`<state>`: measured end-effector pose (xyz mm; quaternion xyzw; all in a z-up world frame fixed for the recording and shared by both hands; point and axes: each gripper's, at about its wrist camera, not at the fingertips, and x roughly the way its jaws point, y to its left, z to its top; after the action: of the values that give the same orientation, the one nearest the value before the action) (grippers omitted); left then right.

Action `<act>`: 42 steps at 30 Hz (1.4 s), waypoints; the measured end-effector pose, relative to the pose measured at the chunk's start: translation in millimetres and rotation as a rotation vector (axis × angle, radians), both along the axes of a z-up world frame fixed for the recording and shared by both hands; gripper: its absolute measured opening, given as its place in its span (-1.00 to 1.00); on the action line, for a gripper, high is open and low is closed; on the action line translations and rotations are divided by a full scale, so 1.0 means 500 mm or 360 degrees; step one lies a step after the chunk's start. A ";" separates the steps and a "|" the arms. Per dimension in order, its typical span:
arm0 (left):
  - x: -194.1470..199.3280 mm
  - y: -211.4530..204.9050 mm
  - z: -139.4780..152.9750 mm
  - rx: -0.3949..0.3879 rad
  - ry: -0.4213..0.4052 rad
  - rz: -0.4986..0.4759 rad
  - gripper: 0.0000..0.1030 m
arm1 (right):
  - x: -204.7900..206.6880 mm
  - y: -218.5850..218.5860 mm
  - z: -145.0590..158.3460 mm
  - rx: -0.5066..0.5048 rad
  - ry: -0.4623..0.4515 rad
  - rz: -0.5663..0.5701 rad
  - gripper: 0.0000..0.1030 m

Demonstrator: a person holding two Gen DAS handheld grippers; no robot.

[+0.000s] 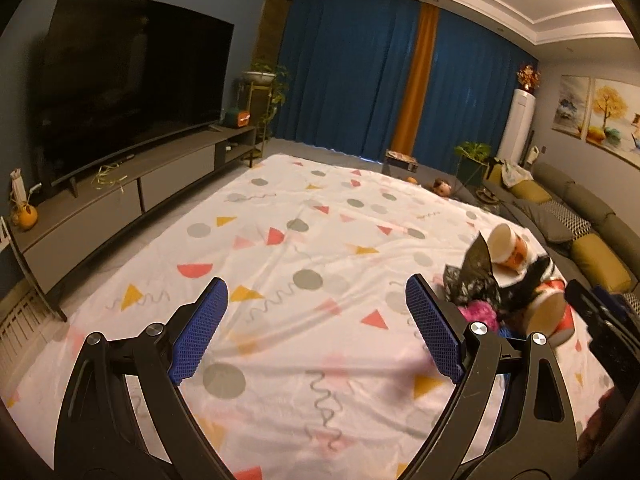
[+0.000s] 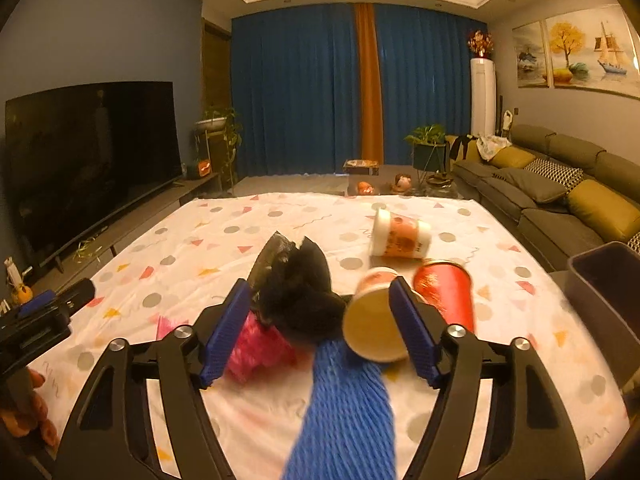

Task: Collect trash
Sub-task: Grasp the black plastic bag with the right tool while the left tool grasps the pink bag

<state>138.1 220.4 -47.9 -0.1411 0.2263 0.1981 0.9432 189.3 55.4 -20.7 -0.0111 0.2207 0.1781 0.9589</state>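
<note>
A heap of trash lies on a white patterned sheet (image 2: 224, 236): a crumpled black plastic bag (image 2: 296, 280), a pink crinkled wrapper (image 2: 256, 344), a blue rope bundle (image 2: 344, 408), a tan paper cup on its side (image 2: 372, 324), a red cup (image 2: 448, 296) and a white-and-orange cup (image 2: 400, 236). My right gripper (image 2: 320, 292) is open around the bag, the rope and the tan cup, its pads close beside them. My left gripper (image 1: 316, 292) is open over bare sheet (image 1: 304, 240), left of the black bag (image 1: 476, 276) and the white-and-orange cup (image 1: 512, 248).
A dark bin (image 2: 604, 292) stands at the sheet's right edge, in front of a grey-green sofa (image 2: 560, 196). A large TV (image 1: 132, 80) on a low cabinet (image 1: 120, 200) runs along the left. Blue curtains, plants and toys are at the far end.
</note>
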 end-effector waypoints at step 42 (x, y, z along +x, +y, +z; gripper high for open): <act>0.176 -0.195 -0.073 -0.0026 0.0190 -0.0731 0.64 | -0.083 -0.192 0.080 0.0194 -0.0223 -0.0193 -0.87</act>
<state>226.3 123.0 -84.6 -0.0817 0.3093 -0.0155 0.9473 148.0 -40.6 19.1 0.0482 0.1422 0.1318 0.9798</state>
